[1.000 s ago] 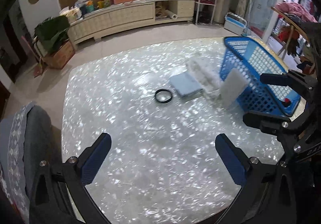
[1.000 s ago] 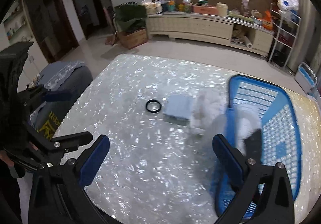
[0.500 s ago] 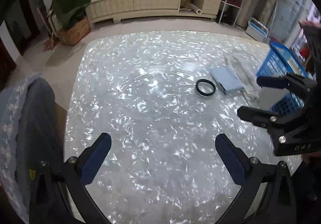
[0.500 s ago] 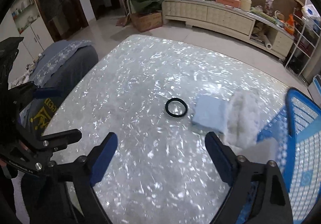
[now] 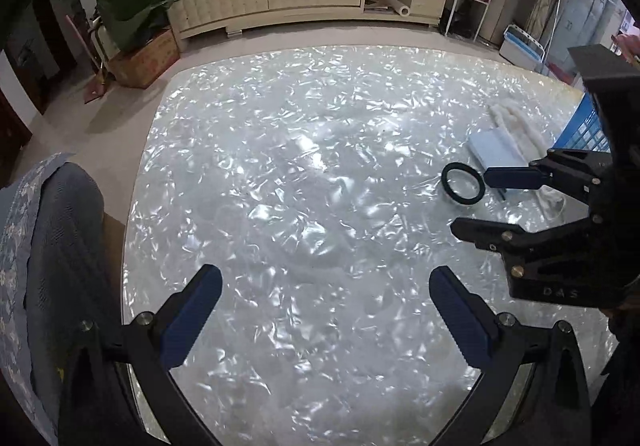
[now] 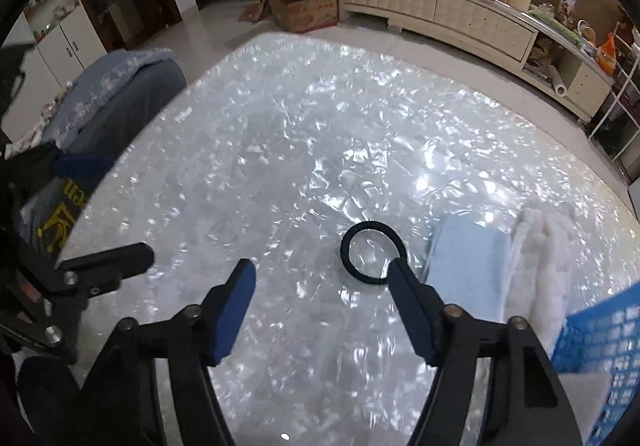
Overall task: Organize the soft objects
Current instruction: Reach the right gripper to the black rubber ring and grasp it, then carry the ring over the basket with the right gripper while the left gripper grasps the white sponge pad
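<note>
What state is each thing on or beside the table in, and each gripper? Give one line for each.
black ring: flat on the table, untouched
blue cloth: folded, flat
white fluffy cloth: bunched against the blue cloth, reaching the basket
blue basket: at the table edge
left gripper: open, empty
right gripper: closing, nothing between the fingers

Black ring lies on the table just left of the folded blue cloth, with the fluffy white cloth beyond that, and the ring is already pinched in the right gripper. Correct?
Not quite. The right wrist view shows the black ring lying free on the table; the right gripper is closing with nothing between its fingers. The rest holds.
</note>
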Available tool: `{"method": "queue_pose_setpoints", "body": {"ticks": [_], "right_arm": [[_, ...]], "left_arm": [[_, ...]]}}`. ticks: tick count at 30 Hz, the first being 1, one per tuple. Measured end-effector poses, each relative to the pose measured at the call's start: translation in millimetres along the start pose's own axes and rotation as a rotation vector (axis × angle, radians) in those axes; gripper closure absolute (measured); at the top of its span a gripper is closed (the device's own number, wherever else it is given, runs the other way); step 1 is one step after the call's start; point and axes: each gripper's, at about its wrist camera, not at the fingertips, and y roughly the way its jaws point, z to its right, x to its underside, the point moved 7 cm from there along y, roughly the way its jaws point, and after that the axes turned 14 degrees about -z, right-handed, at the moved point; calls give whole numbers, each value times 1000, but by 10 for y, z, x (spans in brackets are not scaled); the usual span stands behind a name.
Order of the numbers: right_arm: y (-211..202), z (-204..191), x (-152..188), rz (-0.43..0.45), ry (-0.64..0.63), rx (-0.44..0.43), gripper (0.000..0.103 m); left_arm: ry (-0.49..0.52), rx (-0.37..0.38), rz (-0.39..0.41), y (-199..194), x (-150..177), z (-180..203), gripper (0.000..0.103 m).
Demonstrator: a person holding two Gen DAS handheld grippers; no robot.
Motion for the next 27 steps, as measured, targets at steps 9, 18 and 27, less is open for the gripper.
{"method": "queue_pose_setpoints", "body": {"ticks": [9,18,27], "right_arm": [[321,114,-89,-65,-15,24,58],[452,-72,-117,-75,-102,20,73],[470,6,-135,-99,-68,-26,99]], "left_arm": [[22,-4,-12,186,-17,-78,0],[21,1,16,173,-42,-68,0],[20,-4,35,115,-91,-42,0]]}}
